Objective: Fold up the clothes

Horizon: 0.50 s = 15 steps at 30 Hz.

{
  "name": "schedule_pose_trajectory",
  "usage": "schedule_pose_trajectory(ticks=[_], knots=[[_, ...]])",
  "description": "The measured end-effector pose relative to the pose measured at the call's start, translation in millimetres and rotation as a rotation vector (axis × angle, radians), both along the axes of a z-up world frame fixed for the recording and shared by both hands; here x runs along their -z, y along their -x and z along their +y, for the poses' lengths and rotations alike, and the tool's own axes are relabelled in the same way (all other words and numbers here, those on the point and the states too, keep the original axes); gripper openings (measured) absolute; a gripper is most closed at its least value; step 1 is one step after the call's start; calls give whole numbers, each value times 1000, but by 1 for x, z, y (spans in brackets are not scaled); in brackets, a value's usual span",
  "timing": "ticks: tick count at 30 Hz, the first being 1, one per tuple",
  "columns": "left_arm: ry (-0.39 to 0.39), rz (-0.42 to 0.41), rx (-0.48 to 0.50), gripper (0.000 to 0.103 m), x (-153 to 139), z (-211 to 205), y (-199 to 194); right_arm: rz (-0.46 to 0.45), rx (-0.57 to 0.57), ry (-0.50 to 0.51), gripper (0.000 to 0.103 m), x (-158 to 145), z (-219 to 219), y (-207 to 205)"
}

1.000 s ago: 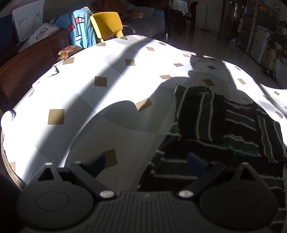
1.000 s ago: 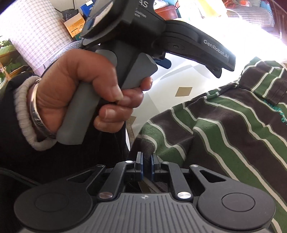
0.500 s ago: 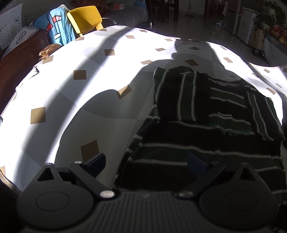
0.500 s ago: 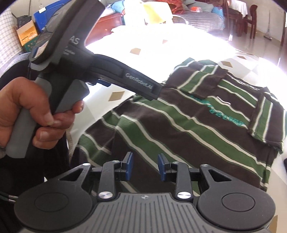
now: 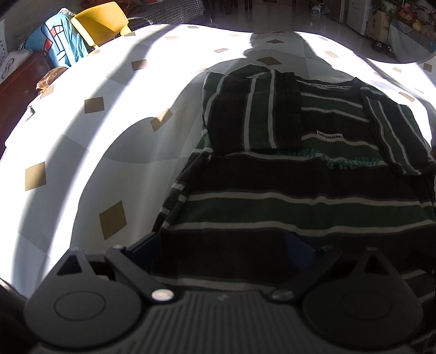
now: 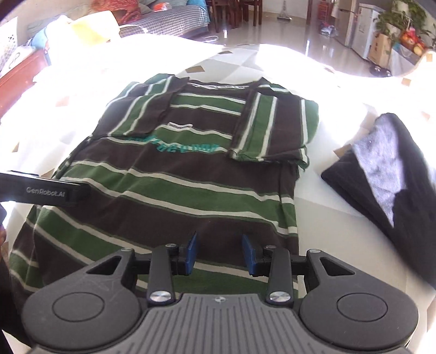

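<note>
Lying flat on the white table cover (image 6: 335, 239), a striped T-shirt (image 6: 174, 174) in brown and green with thin white lines occupies the middle of the surface, hem near, collar far. Both sleeves are folded inward over the chest: left sleeve (image 5: 253, 114), right sleeve (image 6: 268, 128). Teal lettering runs across the chest between them, partly covered; a small white label sits above it.

Item 2: right gripper (image 6: 220, 252), blue pads, jaws apart and having just been opening, poised over the near hem at its right part. Striped cloth shows in the gap; the pads do not press on it.

Item 3: left gripper (image 5: 226, 249), jaws spread wide over the near left part of the T-shirt, in deep shadow. Nothing is clamped. Its black arm enters the right wrist view at the left edge, over the shirt's left side.

Item 4: dark garment (image 6: 387, 174) with a pale grey lining, folded, on the cover well right of the T-shirt and apart from it.

Item 5: tan diamond marks (image 5: 113, 219) scattered over the cover.

Item 6: yellow chair (image 5: 100, 21) at the far left table edge, a blue patterned cloth (image 5: 61, 46) just beside it.

No containers on the table.
</note>
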<state>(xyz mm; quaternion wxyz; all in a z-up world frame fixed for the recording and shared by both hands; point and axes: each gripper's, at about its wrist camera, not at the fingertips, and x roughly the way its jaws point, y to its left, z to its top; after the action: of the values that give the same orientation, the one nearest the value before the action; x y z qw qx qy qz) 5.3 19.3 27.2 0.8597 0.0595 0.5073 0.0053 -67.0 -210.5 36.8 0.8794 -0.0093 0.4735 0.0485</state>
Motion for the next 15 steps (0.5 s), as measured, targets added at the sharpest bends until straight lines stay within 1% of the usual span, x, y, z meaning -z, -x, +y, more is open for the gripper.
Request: schedule_pose_trajectory(ticks=[3,4,6,15], knots=[[-2,22,11,98,8,-5,-3,-11,9,27,35,4,-2,-2],[-2,20,10,102,10,-6,-4,-17,9,39,35,4,-2,-3],[1,16,9,103,12,-7,-6,-25,12,60,36,6,-1,-4],[5,-31,13,103,17,-19,-14,-54,73,82,39,9,-3,-15]])
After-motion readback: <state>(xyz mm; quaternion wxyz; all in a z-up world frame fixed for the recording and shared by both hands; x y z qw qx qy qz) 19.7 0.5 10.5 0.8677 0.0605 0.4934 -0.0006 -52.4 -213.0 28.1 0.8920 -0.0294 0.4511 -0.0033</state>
